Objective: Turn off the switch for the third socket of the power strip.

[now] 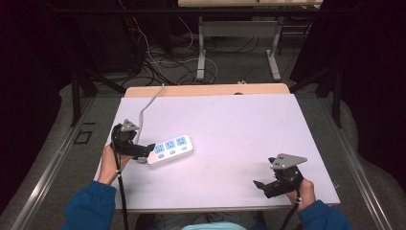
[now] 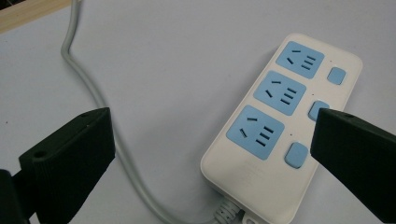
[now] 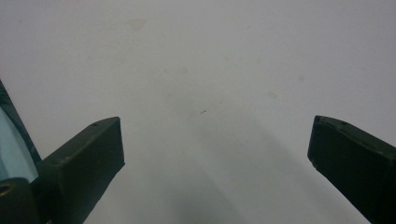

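2 grippers are seen at the table [image 1: 230,120] here, 1 in each hand. The left gripper [image 1: 147,150] is parked at the cord end of a white power strip [image 1: 171,150], which is laid flat on the white tabletop, left of centre, angled a bit away toward the far side. In the left gripper view its jaws are spread wide, released, with nothing clamped; the power strip [image 2: 280,126] is framed between them, the right jaw overlapping the strip's switch side, though actual contact can't be told. 3 blue sockets [image 2: 272,92] are lined up along the strip, and 3 small blue switches [image 2: 319,110] are set beside them, 1 per socket. A grey cable [image 2: 100,107] is run from the strip's near end, looped back past the left jaw and off toward the far edge of the table.

The right gripper [image 1: 262,188] is held low near the front right corner, well apart from the strip. In the right gripper view its jaws are also wide open, and just bare tabletop [image 3: 210,84] with a few faint stains is shown between them.
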`<state>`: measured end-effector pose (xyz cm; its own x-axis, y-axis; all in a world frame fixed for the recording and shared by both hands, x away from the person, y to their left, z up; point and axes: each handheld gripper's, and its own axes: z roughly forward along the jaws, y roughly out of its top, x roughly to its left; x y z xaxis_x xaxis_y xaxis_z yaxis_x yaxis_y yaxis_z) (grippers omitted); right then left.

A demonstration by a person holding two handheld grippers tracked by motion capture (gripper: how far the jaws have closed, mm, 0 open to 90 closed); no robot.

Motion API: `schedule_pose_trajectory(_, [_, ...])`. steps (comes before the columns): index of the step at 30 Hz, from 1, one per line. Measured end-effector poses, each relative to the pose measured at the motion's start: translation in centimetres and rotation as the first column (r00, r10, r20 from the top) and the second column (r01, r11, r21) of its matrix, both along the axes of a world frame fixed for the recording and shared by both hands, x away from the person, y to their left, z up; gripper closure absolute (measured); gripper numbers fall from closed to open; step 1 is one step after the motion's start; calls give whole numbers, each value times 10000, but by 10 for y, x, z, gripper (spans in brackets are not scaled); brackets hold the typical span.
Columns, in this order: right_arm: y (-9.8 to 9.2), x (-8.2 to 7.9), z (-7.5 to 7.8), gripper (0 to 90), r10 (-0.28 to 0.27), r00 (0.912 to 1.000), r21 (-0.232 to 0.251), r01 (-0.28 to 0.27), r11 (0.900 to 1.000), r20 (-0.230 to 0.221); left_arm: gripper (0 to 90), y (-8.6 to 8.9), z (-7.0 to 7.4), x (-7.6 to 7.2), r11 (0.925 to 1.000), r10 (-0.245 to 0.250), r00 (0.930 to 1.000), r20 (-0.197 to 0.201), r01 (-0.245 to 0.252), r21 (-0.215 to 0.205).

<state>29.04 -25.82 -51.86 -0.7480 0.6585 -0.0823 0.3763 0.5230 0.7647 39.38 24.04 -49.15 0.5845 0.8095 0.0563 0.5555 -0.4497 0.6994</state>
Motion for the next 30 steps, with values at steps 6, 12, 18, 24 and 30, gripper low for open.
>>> schedule_pose_trajectory(6, [1,0,0,32,-51,10000,13,51,10000,-18,0,-6,-1,2,9999,-125,9999,-79,125,39])
schedule_pose_trajectory(12, [0,0,0,35,-50,10000,14,50,10000,-18,0,-13,-3,5,9997,-241,9997,-40,241,20])
schedule_pose_trajectory(18, [1,0,-1,35,-108,9999,27,108,9999,9,0,-21,-4,8,9992,-395,9992,-28,395,-13])
schedule_pose_trajectory(24, [1,0,-1,36,-113,9999,15,113,9999,15,0,-27,-5,11,9988,-473,9989,-15,473,-114])
schedule_pose_trajectory(30, [0,0,-1,36,-123,9999,10,123,9999,14,0,-37,-6,14,9972,-736,9973,-19,736,-93])
